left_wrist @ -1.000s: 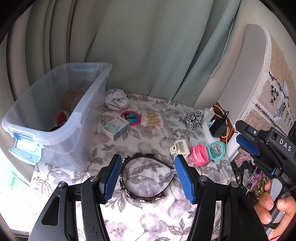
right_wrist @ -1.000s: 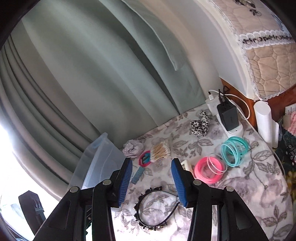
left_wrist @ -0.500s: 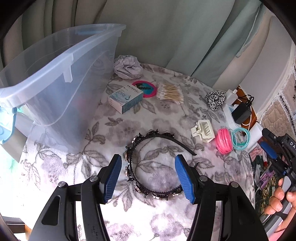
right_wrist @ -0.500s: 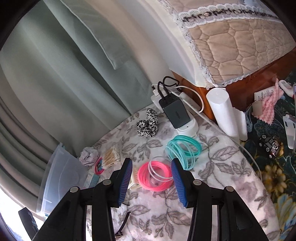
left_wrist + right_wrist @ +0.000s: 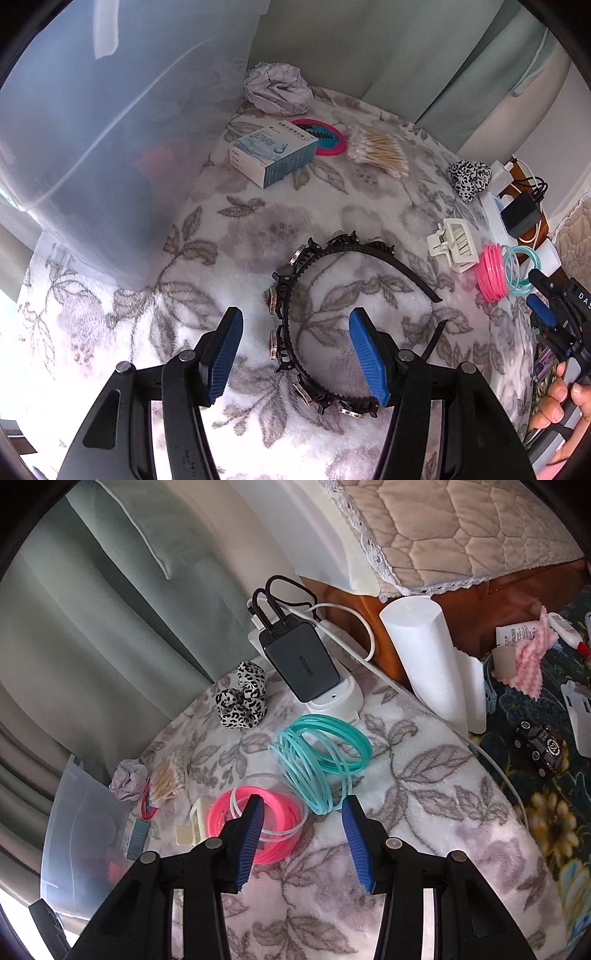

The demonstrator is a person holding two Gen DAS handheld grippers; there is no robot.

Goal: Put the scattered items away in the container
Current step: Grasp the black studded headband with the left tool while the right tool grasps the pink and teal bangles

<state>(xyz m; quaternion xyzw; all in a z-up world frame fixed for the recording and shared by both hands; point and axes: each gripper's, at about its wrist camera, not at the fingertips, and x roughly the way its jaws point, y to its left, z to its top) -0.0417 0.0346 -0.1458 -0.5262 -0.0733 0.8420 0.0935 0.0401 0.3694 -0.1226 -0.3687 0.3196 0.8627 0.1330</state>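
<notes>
My left gripper (image 5: 295, 354) is open and low over the black studded headband (image 5: 314, 258) on the floral cloth, its blue pads on either side of the band's left arc. The clear plastic container (image 5: 92, 129) stands close on the left. My right gripper (image 5: 301, 834) is open and empty, just in front of the pink bangles (image 5: 273, 812) and teal bangles (image 5: 325, 749). It also shows at the right edge of the left wrist view (image 5: 554, 306).
A small blue box (image 5: 273, 153), pink round comb (image 5: 328, 138), cotton swabs (image 5: 380, 151), crumpled grey scrunchie (image 5: 277, 88), leopard scrunchie (image 5: 242, 698) and cream claw clip (image 5: 452, 249) lie around. A charger on a power strip (image 5: 303, 664) and white rolls (image 5: 424, 653) stand at the back right.
My left gripper has come down and forward over the headband, closer to the container. My right gripper has moved down toward the pink and teal bangles. Both stay open.
</notes>
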